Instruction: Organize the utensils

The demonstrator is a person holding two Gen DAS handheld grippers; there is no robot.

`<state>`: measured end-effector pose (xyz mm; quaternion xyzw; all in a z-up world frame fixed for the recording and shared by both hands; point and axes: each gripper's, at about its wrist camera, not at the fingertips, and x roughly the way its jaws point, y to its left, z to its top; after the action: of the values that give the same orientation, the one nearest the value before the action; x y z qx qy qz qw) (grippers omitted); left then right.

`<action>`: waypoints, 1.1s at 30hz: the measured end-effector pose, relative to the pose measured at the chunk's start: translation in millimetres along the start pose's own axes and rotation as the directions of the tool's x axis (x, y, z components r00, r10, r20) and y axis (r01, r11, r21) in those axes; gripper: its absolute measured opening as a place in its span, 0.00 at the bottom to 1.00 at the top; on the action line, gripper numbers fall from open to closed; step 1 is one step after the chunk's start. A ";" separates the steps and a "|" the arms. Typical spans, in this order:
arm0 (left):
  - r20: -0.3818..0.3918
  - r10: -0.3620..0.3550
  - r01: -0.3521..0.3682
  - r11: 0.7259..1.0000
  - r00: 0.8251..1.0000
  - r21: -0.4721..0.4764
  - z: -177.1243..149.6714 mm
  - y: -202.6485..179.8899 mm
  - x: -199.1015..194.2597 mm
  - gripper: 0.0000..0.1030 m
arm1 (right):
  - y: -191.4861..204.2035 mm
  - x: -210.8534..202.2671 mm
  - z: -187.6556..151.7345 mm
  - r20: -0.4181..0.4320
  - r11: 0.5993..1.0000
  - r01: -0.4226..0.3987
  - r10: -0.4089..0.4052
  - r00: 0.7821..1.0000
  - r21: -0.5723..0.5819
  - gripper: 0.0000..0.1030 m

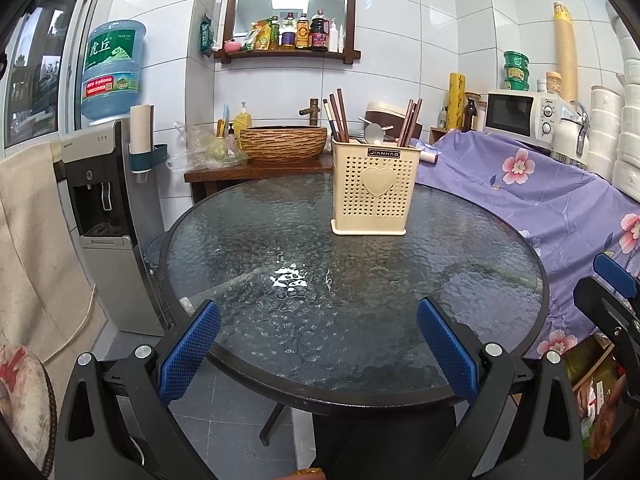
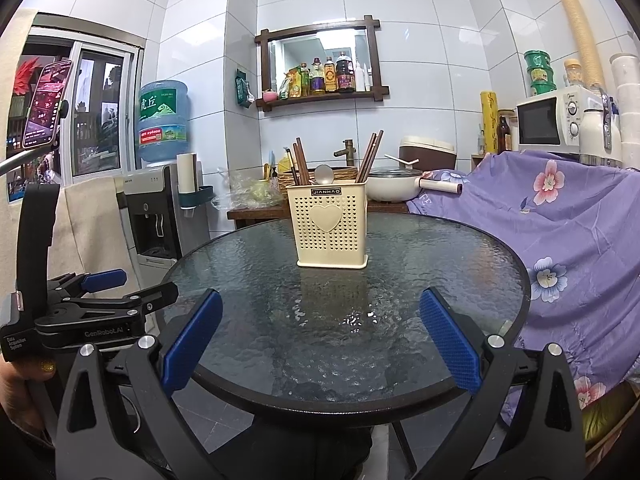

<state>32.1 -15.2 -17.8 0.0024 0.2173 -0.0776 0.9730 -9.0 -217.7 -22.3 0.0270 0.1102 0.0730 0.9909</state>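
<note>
Both tongs, left gripper [image 1: 318, 350] and right gripper [image 2: 320, 340], gape empty above the round glass table [image 1: 400, 300] in a white-tiled kitchen.

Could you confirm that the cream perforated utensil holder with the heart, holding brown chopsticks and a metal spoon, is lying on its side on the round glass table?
Not quite: the cream perforated utensil holder stands upright, as the right wrist view shows. It does hold brown chopsticks and a metal spoon on the round glass table.

Holder [image 1: 374, 188] wall hides chopsticks' [image 1: 339, 114] lower ends
</note>
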 end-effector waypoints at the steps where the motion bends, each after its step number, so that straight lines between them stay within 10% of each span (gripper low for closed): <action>1: -0.001 0.000 0.000 1.000 1.000 0.001 -0.1 -0.1 -0.2 0.94 | 0.3 0.0 0.0 0.000 1.000 -0.001 0.001 1.000 0.001 0.94; 33: -0.007 -0.001 0.001 1.000 1.000 0.000 -3.7 2.4 -0.8 0.94 | 0.5 1.4 -3.7 -0.008 1.000 0.000 0.000 1.000 0.004 0.94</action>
<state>30.2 -12.6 -20.9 0.0027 0.2209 -0.0780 0.9722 -8.6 -216.9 -26.2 0.0289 0.1143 0.0729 0.9903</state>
